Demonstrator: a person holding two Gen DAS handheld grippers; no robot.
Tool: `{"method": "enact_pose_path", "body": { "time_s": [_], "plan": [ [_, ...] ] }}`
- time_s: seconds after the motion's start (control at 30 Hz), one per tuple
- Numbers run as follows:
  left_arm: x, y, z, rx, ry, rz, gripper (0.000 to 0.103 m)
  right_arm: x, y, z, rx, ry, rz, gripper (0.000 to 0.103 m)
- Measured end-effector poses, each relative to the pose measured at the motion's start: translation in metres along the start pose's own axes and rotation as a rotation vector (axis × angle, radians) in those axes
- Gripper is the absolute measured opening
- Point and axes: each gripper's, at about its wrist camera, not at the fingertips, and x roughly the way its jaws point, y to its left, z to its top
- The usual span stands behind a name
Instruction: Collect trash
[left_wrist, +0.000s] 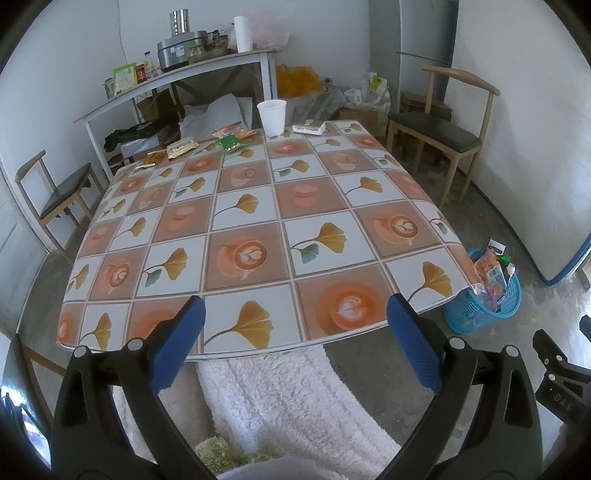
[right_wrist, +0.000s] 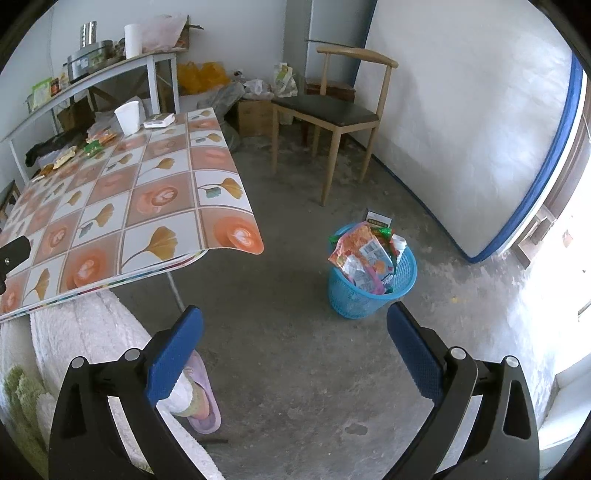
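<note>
Wrappers lie across the table, far ahead of my left gripper; both grippers gape, empty. My right gripper points at the bin just ahead, already stuffed, probably so drops land easily.

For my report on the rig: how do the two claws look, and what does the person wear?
Both the left claw and the right claw have black plastic frames with silver rivets and textured blue pads. The person wears a fluffy white garment and a lilac slipper.
</note>
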Motion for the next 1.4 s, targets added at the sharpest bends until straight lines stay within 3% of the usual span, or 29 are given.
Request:
{"method": "enact_pose_path", "body": {
  "time_s": [1.4],
  "plan": [
    [-0.002, -0.003, 0.002, -0.012, 0.012, -0.019, 0.095, 0.000, -0.002, 0.010, -0.015, -0.023, 0.002, 0.097]
  ]
}}
